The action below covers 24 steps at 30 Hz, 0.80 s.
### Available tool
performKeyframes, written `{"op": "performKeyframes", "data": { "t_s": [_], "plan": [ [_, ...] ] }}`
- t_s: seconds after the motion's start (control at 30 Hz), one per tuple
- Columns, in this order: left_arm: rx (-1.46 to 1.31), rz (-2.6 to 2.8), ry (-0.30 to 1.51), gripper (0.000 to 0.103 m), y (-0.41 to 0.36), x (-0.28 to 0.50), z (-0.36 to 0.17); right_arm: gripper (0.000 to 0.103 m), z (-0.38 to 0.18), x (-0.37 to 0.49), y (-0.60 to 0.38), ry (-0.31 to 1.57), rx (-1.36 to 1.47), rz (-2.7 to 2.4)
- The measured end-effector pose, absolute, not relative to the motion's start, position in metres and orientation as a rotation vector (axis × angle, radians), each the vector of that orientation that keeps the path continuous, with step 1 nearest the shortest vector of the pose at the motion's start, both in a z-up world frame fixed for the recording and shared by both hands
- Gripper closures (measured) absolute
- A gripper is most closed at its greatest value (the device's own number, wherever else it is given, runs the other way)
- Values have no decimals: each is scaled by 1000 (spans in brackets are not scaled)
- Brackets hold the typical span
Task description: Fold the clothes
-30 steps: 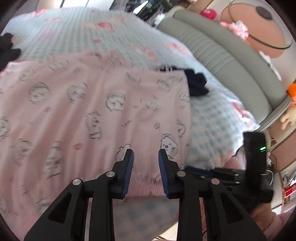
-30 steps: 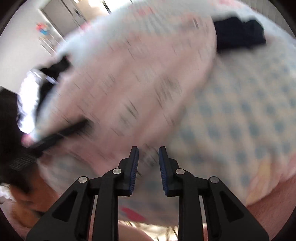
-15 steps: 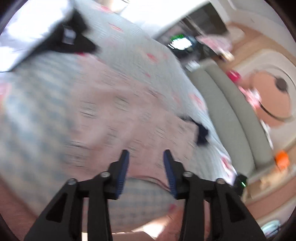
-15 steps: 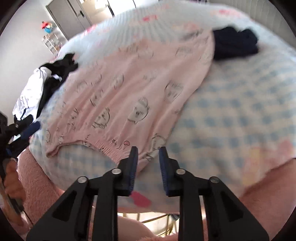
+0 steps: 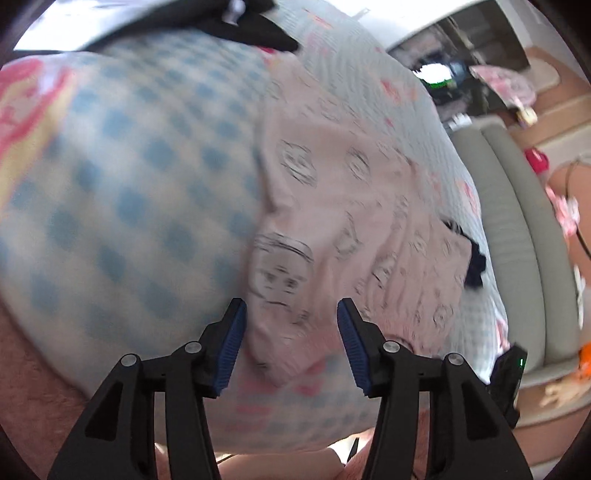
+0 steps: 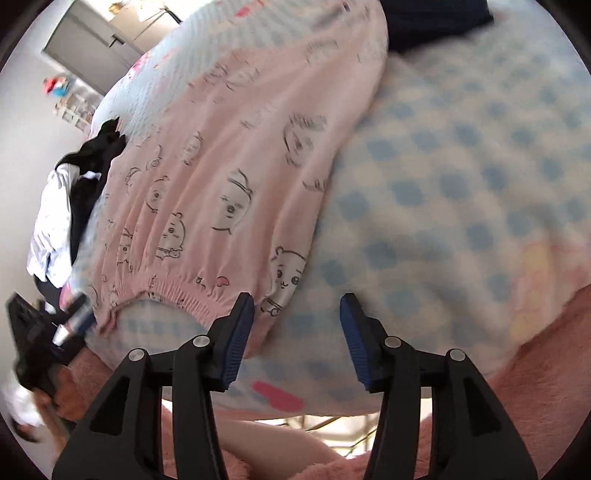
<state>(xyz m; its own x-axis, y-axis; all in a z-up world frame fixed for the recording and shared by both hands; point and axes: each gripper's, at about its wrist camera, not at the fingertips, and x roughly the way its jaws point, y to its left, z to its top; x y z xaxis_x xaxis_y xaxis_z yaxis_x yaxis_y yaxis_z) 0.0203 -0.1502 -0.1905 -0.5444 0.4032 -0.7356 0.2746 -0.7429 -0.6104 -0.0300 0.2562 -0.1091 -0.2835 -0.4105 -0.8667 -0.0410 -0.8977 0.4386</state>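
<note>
I see both my left hand-held gripper (image 5: 291, 341) and right hand-held gripper (image 6: 297, 338) spread wide at the pink pajama pants (image 6: 229, 177), mid-frame on the bed (image 6: 461, 192); no readable writing.

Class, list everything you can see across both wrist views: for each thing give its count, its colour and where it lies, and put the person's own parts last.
pink garment: one, pale pink with cartoon faces, spread flat on the bed, elastic band nearest the grippers.
bedcover: one, blue-and-white check with pink prints, under the garment.
dark blue garment: one, at the pink garment's far corner.
clothes pile: one, black and white, at the bed's left edge in the right wrist view.
sofa: one, grey-green, beside the bed.
left gripper: one, black with blue pads, open at the garment's left corner.
right gripper: one, open at its right corner.
</note>
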Motion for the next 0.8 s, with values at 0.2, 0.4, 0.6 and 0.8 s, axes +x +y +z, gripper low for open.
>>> {"op": "performKeyframes", "data": {
  "t_s": [0.2, 0.4, 0.6, 0.8],
  "plan": [
    [-1480, 2494, -1032, 50, -138, 14, -202, 72, -120, -41, 251, -673, 1626, -2190],
    [-1307, 2487, -1001, 93, -129, 18, -189, 100, -80, -21, 260, -502, 1534, -2360],
    [-1171, 2479, -1006, 85, -139, 32, -164, 101, -33, -3, 284, -403, 1414, -2480],
    [-1243, 2443, -1079, 55, -146, 29, -185, 78, -81, -24, 285, -584, 1554, -2243]
  ]
}}
